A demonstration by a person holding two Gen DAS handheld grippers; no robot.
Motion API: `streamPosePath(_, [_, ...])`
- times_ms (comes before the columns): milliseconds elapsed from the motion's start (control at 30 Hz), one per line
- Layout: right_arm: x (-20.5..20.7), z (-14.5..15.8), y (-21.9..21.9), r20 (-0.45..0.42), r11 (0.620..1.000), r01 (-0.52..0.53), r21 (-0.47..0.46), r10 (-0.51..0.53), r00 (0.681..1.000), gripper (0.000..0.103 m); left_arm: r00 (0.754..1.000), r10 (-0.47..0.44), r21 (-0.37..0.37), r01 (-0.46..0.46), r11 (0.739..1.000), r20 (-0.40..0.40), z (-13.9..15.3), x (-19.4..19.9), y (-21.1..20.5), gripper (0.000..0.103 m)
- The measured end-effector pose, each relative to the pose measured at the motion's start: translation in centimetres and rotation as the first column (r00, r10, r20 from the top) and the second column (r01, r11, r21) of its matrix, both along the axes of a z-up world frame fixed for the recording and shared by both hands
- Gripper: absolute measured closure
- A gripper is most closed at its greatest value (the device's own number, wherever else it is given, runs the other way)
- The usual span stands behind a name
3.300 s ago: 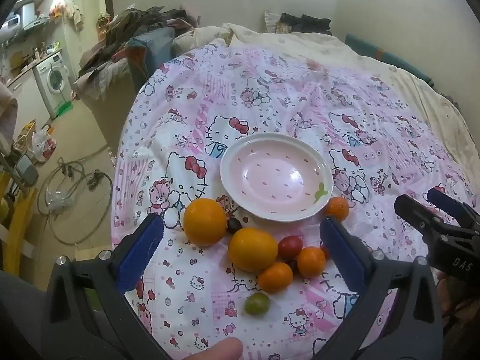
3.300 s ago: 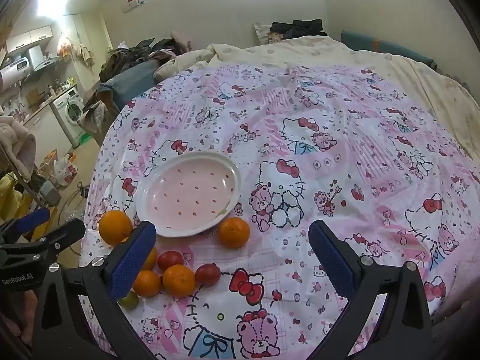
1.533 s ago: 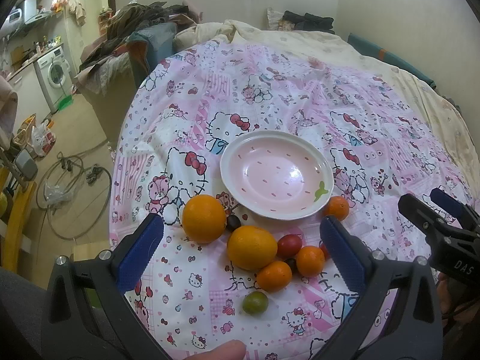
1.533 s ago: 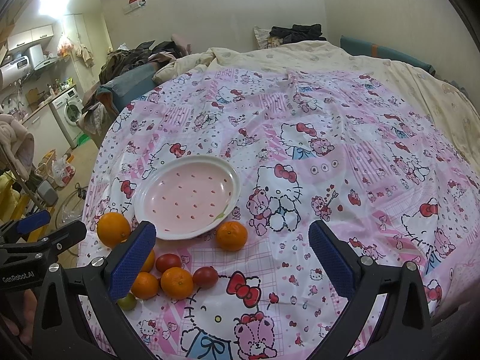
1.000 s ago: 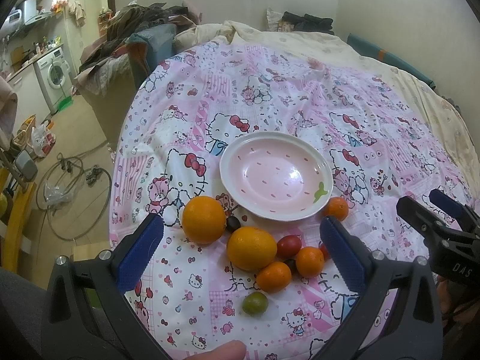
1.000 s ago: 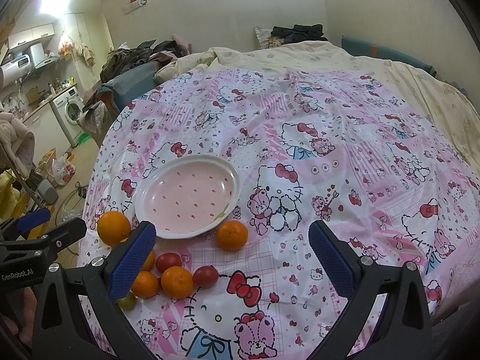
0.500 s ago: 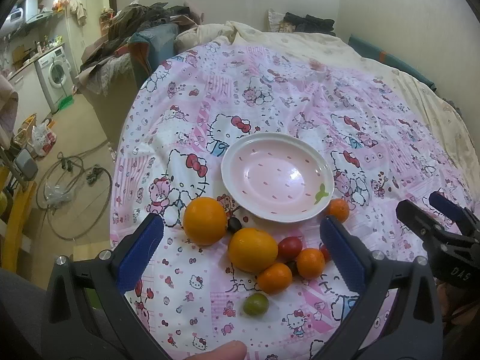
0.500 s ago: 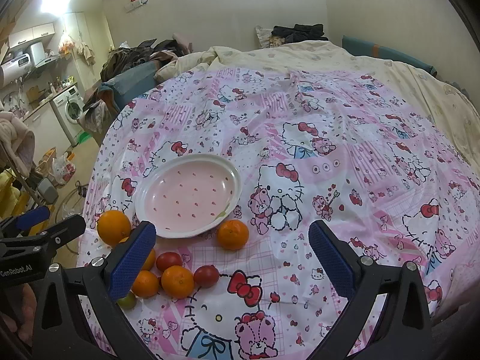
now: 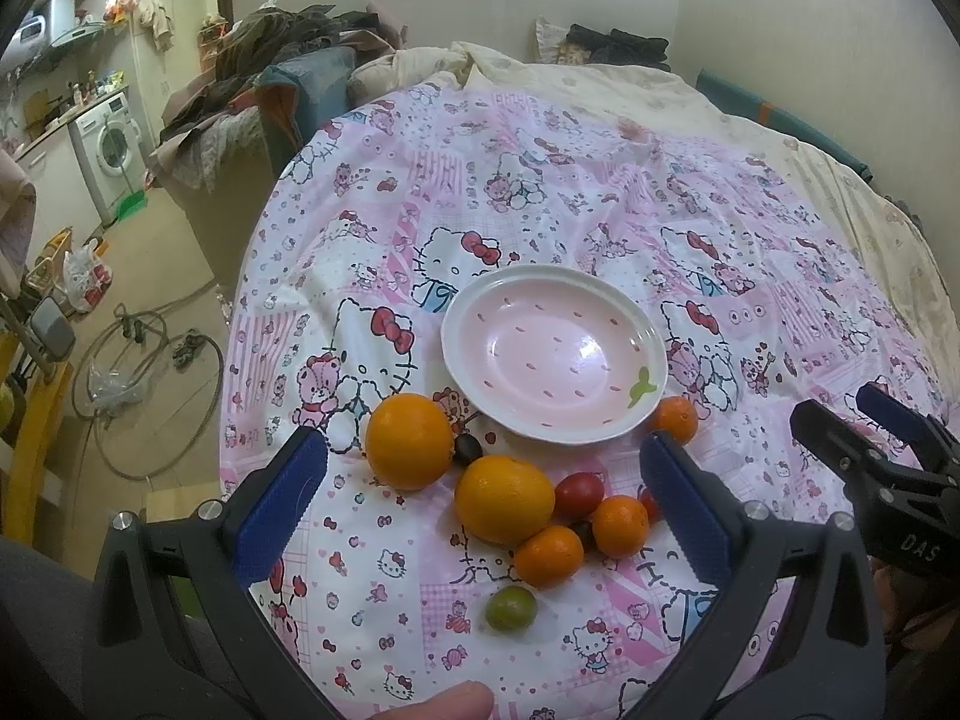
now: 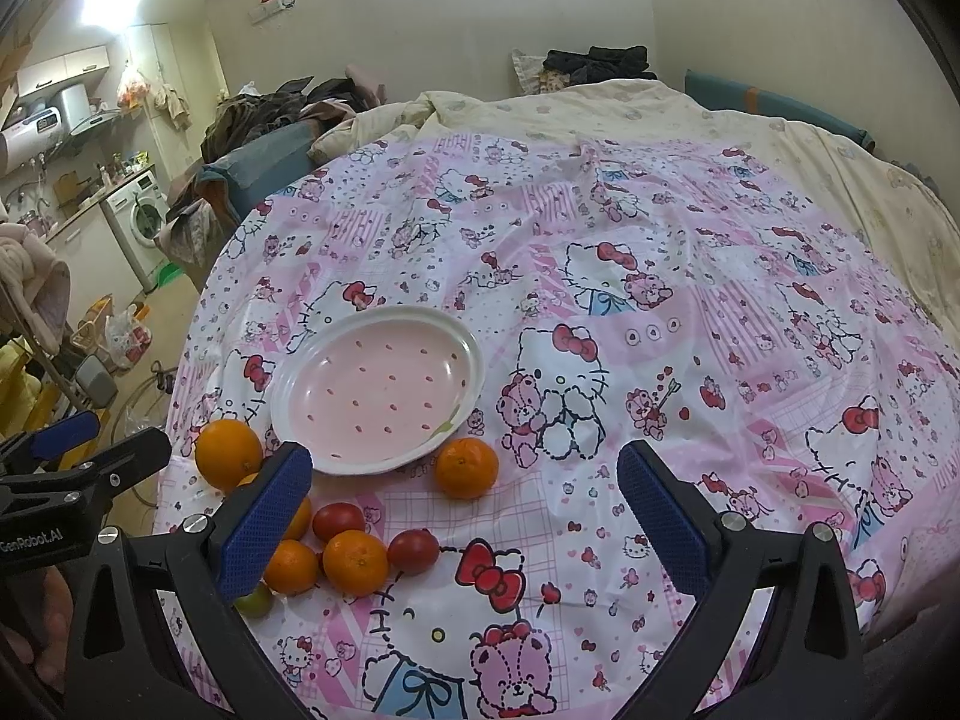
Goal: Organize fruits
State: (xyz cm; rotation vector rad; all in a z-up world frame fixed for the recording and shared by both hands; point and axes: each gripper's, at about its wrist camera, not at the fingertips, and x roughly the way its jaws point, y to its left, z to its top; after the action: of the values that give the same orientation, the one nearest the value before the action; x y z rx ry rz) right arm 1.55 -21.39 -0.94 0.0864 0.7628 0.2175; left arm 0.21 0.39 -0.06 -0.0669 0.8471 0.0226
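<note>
Fruits: two large oranges (image 9: 409,449) and (image 9: 504,499), small mandarins (image 9: 620,525), red tomatoes (image 9: 578,494) and a green fruit (image 9: 510,609) lie clustered on the patterned bedsheet (image 9: 540,192), just in front of the bare pink plate (image 9: 553,354). One mandarin (image 10: 467,468) sits apart beside the plate's rim. My left gripper (image 9: 483,516) and right gripper (image 10: 465,516) hover above, jaws wide apart, holding nothing.

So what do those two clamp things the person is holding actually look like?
Both are black plastic frames ending in two fingers with textured blue pads. The left gripper and right gripper look alike, with silver screws on the arms. White lettering shows on their sides: "GenRobot.AI" on the left one, "DAS" on the right.
</note>
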Motion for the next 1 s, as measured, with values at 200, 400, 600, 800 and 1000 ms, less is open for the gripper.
streamPosePath(200, [0.9,-0.6,-0.8,-0.052,0.999,0.007,0.054,-0.004,0.999,0.000,1.000,0.006,-0.001,-0.006,1.000,-0.008,-0.2,0.1,0.1,0.000])
streamPosePath(400, [5.5,-3.6,-3.1,-0.304,0.989,0.022,0.147,0.025,0.952,0.000,0.997,0.058,-0.015,-0.059,0.998,-0.051,-0.9,0.6,1.4,0.000])
streamPosePath(600, [9.3,-7.8,-0.3,-0.457,0.991,-0.106,0.086,0.134,0.879,0.019,0.993,0.088,-0.018,-0.090,0.996,-0.081,-1.3,1.0,2.1,0.000])
streamPosePath(800, [10.3,-10.5,3.2,-0.487,0.962,-0.271,-0.041,0.217,0.846,0.031,0.984,0.125,-0.023,-0.129,0.991,-0.126,-2.0,1.4,3.2,0.000])
streamPosePath(1000, [11.1,-11.7,4.4,-0.484,0.932,-0.341,-0.123,0.244,0.841,0.047,0.965,0.177,-0.011,-0.182,0.983,-0.194,-3.3,1.8,4.5,0.000])
